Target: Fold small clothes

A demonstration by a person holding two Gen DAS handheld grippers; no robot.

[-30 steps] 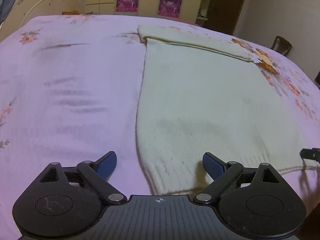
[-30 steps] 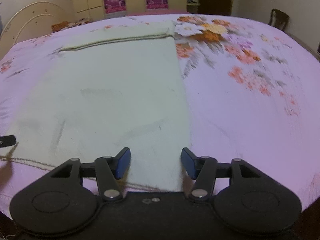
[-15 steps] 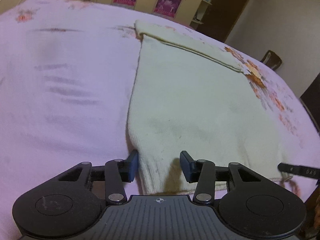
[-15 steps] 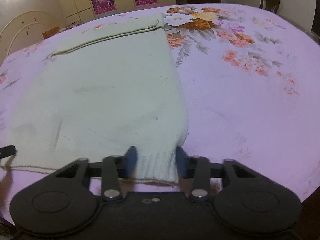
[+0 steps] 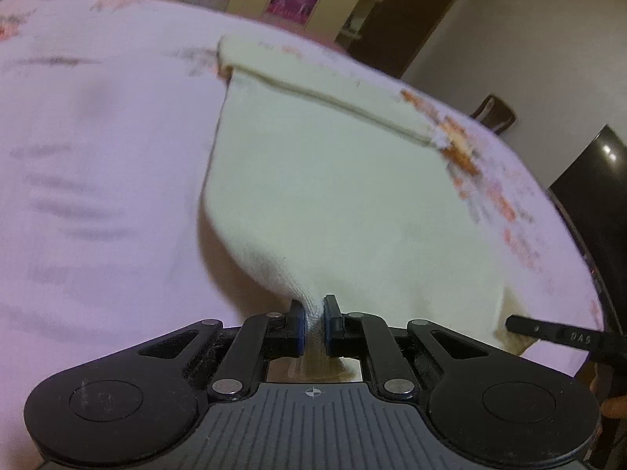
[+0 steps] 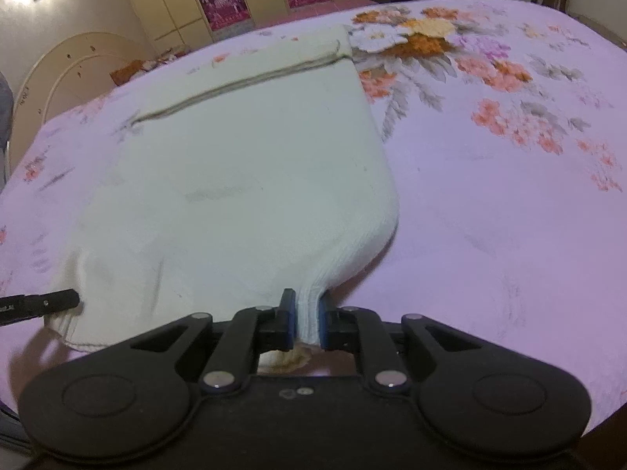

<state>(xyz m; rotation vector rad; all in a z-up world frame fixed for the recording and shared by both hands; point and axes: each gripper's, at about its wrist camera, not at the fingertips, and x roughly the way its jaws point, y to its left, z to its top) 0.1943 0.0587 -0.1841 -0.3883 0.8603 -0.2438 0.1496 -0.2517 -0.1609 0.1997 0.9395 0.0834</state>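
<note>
Nearest each camera, both tongs are clamping down on the hem of the cream knit garment (image 5: 325, 196): the left tongs (image 5: 312, 323) have their blue pads closing tight on a bunched near-left corner, and the right tongs (image 6: 305, 321) are closing on the ribbed near-right corner, the cloth pinched between the pads in each view. The knit rises in a small tent at each pinch while the rest lies flat on the pink floral bedspread (image 6: 509, 215), with a fold already showing across its far end (image 6: 243, 82). The step in hand looks like the start of a lengthwise fold, near hem gripped and just coming off the bed. The next move likely calls for lifting both corners evenly and carrying them toward the far fold, keeping the hem taut between them; the left view is blurred, so how high that corner sits is uncertain
</note>
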